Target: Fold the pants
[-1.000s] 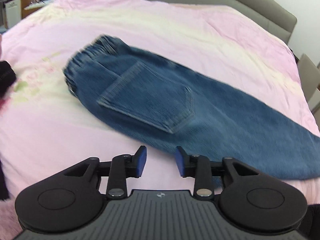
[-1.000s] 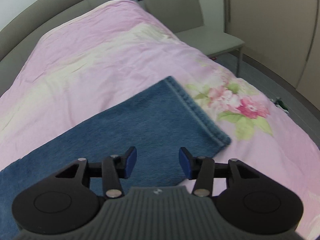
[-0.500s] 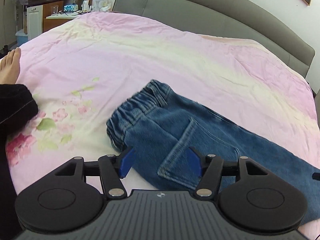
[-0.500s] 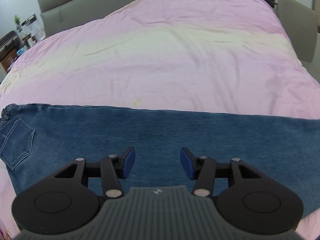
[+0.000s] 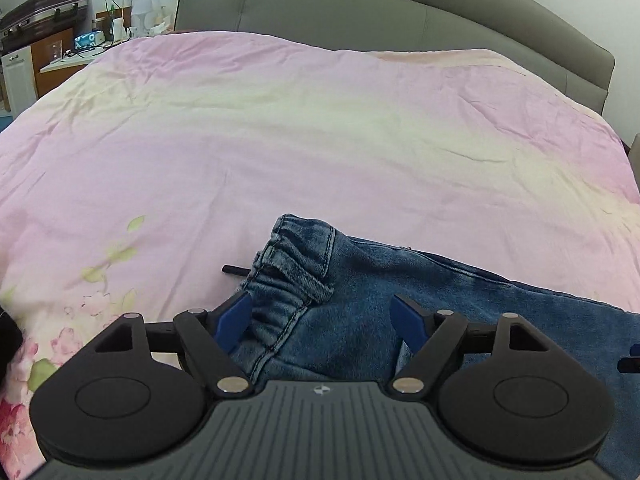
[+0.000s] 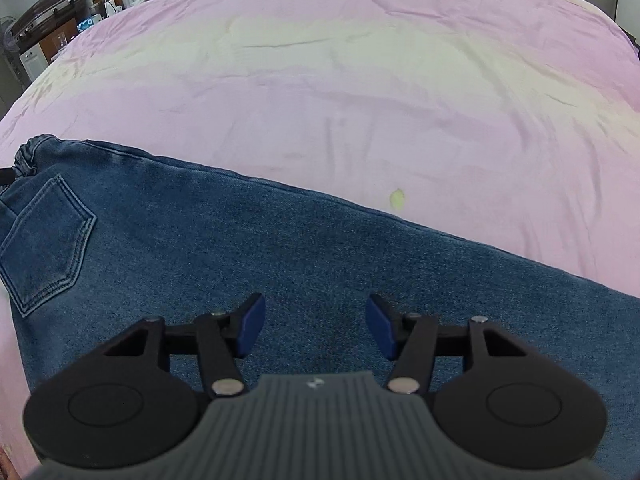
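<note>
Jeans point(image 6: 280, 248) lie flat on a pink duvet point(image 6: 360, 80), long axis running across the bed: the waistband point(image 5: 288, 276) points to the left, the legs stretch off to the right and out of view. At the far left of the left wrist view, flower prints mark the duvet's near edge, and behind them stand a suitcase point(image 5: 44, 4) and a cluttered nightstand point(image 5: 92, 40). Next comes a thin black cord end point(image 5: 236, 270) poking out from the gathered elastic waist. The left gripper point(image 5: 324, 318) hangs over that waist corner with its jaws spread wide, the left blue pad point(image 5: 234, 320) just at the waistband's edge and the right one over the denim; whether either touches the cloth cannot be told. Behind the bed rises a grey headboard point(image 5: 400, 20). In the right wrist view the back pocket point(image 6: 44, 240) sits at the left, stitching up. The right gripper point(image 6: 316, 326) hovers over the middle of the leg, jaws wide and holding nothing. A small yellow spot point(image 6: 397, 198) shows on the duvet just beyond the far edge of the leg.
</note>
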### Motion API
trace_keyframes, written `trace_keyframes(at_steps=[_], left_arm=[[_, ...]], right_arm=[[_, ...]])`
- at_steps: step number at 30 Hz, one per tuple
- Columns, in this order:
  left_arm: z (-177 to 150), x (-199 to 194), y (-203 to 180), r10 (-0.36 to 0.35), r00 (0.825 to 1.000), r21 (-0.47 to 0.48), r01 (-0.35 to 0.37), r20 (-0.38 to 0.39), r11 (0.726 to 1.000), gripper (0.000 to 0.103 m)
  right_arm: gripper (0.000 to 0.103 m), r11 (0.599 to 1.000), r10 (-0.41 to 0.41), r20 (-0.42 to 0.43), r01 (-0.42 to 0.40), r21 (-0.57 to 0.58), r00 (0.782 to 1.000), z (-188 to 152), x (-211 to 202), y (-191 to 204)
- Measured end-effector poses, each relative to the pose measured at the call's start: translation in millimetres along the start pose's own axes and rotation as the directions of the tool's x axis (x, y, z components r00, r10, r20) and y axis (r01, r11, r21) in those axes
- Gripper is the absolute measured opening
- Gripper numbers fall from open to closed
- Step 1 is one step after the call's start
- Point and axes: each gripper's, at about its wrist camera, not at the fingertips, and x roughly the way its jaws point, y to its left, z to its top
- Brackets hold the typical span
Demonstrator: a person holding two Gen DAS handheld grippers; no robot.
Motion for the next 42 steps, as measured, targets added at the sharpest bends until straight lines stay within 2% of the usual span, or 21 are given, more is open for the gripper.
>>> trace_keyframes(at_steps=[3,5,8,9,10,13,15,19,21,23,24,25,27,31,33,37,38,39,40,41,42], left_arm=[[3,19,-5,-0.004,0.999,0.001,0.004,-0.038,1.0,0.089],[4,28,-13,0.047,0.997,0.035,-0.045,-0.054,0.998,0.081],[5,36,-17,0.106,0.993,0.045,-0.104,-0.044,0.994,0.062],[6,37,-18,0.127,0.991,0.048,-0.125,-0.04,0.991,0.043],[6,37,-19,0.158,0.987,0.06,-0.155,-0.032,0.986,0.039],[6,34,-23,0.158,0.987,0.079,-0.157,-0.011,0.984,0.03],[8,32,-27,0.148,0.989,0.098,-0.149,0.012,0.984,0.01],[20,39,-34,0.17,0.985,0.114,-0.168,-0.007,0.979,0.009],[23,36,-27,0.14,0.99,0.08,-0.138,-0.014,0.987,0.012],[27,29,-12,0.075,0.997,0.021,-0.074,-0.016,0.997,0.025],[29,25,-3,0.024,0.999,-0.001,-0.024,-0.022,1.0,0.035],[32,21,6,-0.028,0.999,-0.015,0.027,-0.032,1.0,0.05],[37,14,19,-0.071,0.997,-0.026,0.07,-0.042,0.997,0.07],[43,13,35,-0.14,0.987,-0.027,0.138,-0.085,0.99,0.082],[43,18,32,-0.153,0.982,-0.006,0.154,-0.112,0.988,0.084],[36,40,22,-0.039,0.988,0.084,0.051,-0.148,0.995,0.086],[34,47,24,-0.042,0.984,0.068,0.055,-0.175,0.996,0.08],[32,53,26,-0.065,0.977,0.041,0.075,-0.201,0.996,0.065],[30,55,28,-0.067,0.977,0.015,0.072,-0.201,0.997,0.065],[29,54,28,-0.068,0.981,0.012,0.072,-0.18,0.997,0.055],[29,50,26,-0.065,0.985,0.023,0.07,-0.157,0.997,0.052]], right_arm=[[0.054,1.0,-0.003,-0.013,0.003,-0.021,1.0,-2,7,3],[0.055,0.999,-0.005,-0.022,0.004,-0.032,1.0,-3,14,6],[0.057,0.999,-0.003,-0.028,0.002,-0.041,1.0,-6,22,8],[0.059,0.999,-0.001,-0.023,0.0,-0.044,1.0,-9,19,6],[0.06,0.999,0.0,-0.018,-0.001,-0.049,1.0,-10,20,6],[0.062,0.997,-0.003,-0.008,0.002,-0.071,1.0,-12,21,9],[0.062,0.997,-0.001,-0.003,0.001,-0.072,1.0,-12,23,11],[0.063,0.998,0.002,-0.004,-0.002,-0.064,1.0,-11,24,12],[0.063,0.998,0.003,-0.007,-0.004,-0.064,1.0,-11,25,13],[0.063,0.998,0.006,-0.009,-0.006,-0.065,1.0,-11,24,14],[0.063,0.998,0.008,-0.01,-0.008,-0.066,1.0,-12,23,12],[0.063,0.998,0.009,-0.01,-0.01,-0.068,1.0,-12,21,10],[0.064,0.998,0.011,-0.01,-0.012,-0.067,1.0,-12,22,9],[0.065,0.998,0.015,-0.011,-0.015,-0.057,1.0,-12,21,8],[0.065,0.998,0.015,-0.019,-0.016,-0.064,1.0,-12,20,9],[0.065,0.994,0.015,-0.035,-0.019,-0.105,0.999,-7,20,17],[0.065,0.993,0.012,-0.037,-0.017,-0.114,0.999,-6,20,18],[0.065,0.992,0.01,-0.04,-0.015,-0.123,0.999,-5,21,20],[0.065,0.991,0.012,-0.044,-0.017,-0.129,0.999,-4,22,21],[0.065,0.991,0.014,-0.047,-0.02,-0.134,0.999,-3,23,22],[0.065,0.99,0.014,-0.048,-0.021,-0.138,0.999,-3,25,22]])
